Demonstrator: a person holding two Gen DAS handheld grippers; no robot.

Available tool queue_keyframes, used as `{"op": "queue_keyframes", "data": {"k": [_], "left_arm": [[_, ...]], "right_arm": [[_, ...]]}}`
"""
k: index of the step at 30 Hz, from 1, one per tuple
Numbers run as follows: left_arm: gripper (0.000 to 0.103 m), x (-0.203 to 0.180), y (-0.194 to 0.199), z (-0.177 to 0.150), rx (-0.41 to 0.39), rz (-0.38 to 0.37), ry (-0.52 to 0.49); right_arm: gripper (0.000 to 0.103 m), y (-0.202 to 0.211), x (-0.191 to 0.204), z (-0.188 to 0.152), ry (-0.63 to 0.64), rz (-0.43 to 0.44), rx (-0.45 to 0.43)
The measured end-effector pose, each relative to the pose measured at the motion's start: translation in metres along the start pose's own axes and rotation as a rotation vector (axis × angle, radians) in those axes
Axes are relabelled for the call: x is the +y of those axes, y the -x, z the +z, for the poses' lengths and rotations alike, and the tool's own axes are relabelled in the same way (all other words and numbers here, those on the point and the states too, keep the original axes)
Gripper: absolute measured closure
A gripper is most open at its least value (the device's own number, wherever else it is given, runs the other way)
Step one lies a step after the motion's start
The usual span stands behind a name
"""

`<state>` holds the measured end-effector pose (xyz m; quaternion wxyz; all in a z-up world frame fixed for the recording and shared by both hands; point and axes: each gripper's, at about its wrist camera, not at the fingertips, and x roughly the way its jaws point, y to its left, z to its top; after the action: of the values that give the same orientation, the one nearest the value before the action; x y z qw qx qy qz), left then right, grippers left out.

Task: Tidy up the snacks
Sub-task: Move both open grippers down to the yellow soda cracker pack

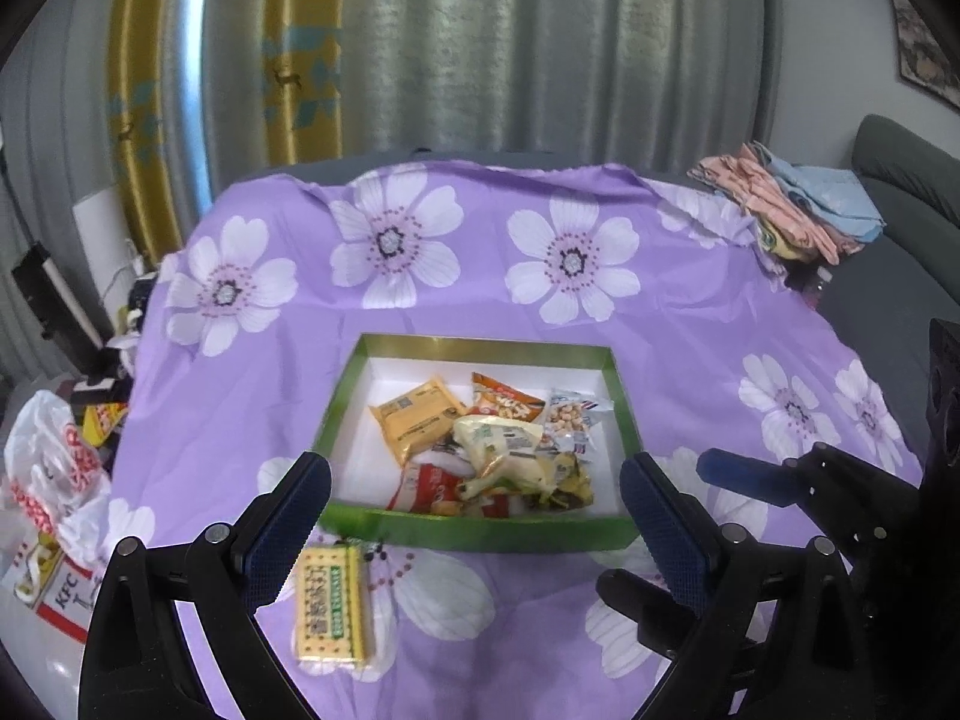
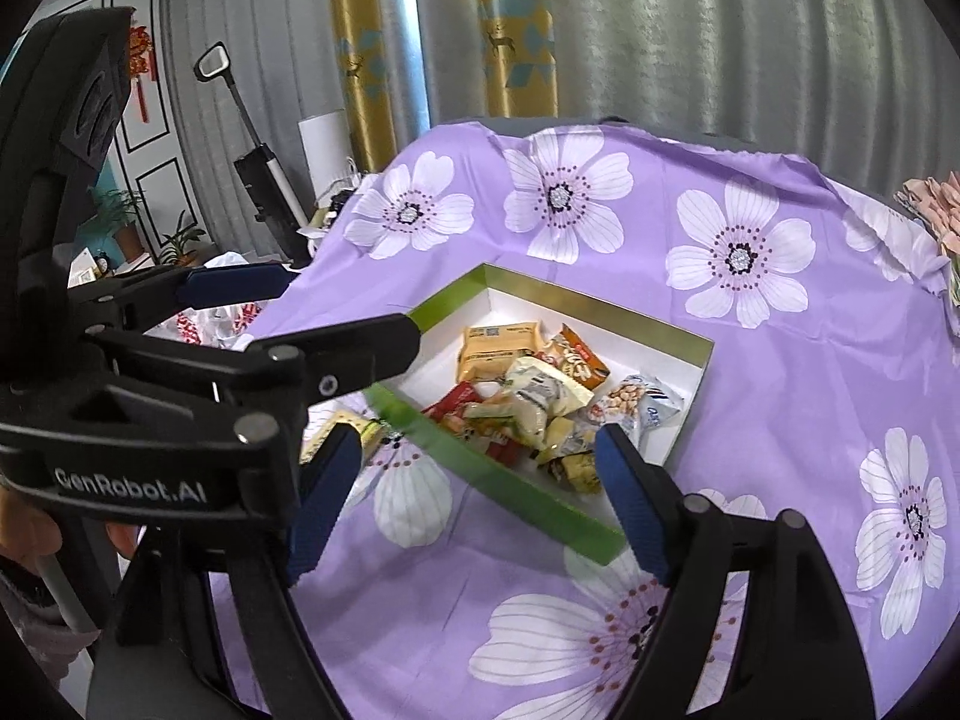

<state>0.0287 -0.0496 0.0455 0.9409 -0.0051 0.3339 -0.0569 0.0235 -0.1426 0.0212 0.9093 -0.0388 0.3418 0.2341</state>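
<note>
A green box [image 1: 480, 531] with a white inside sits on the purple flowered cloth [image 1: 540, 300] and holds several snack packets [image 1: 480, 438]. One yellow-green biscuit packet [image 1: 330, 609] lies on the cloth just in front of the box's near left corner. My left gripper [image 1: 474, 516] hovers open over the box's near wall, with nothing between its pads. My right gripper [image 2: 480, 498] is open too and empty, above the box's near right corner [image 2: 600, 540]. In the right wrist view the left gripper [image 2: 336, 312] reaches in from the left and half hides the biscuit packet [image 2: 354, 429].
A white and red plastic bag [image 1: 54, 480] sits off the cloth's left edge. Folded pink and blue cloths [image 1: 792, 210] are piled at the far right, beside a grey sofa [image 1: 900, 180]. Curtains hang behind, and an upright vacuum cleaner [image 2: 258, 174] stands at the far left.
</note>
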Motion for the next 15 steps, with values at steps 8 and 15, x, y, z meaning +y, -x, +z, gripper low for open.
{"op": "queue_keyframes", "data": {"k": [8,15], "left_arm": [[0.006,0.01,0.023,-0.02,-0.02,0.03,0.011],[0.006,0.021,0.036,-0.035,-0.017,0.052,0.025]], "right_arm": [[0.023,0.009,0.023,-0.016,0.021,0.028,0.005],[0.023,0.014,0.037,-0.023,0.012,0.056,-0.003]]}}
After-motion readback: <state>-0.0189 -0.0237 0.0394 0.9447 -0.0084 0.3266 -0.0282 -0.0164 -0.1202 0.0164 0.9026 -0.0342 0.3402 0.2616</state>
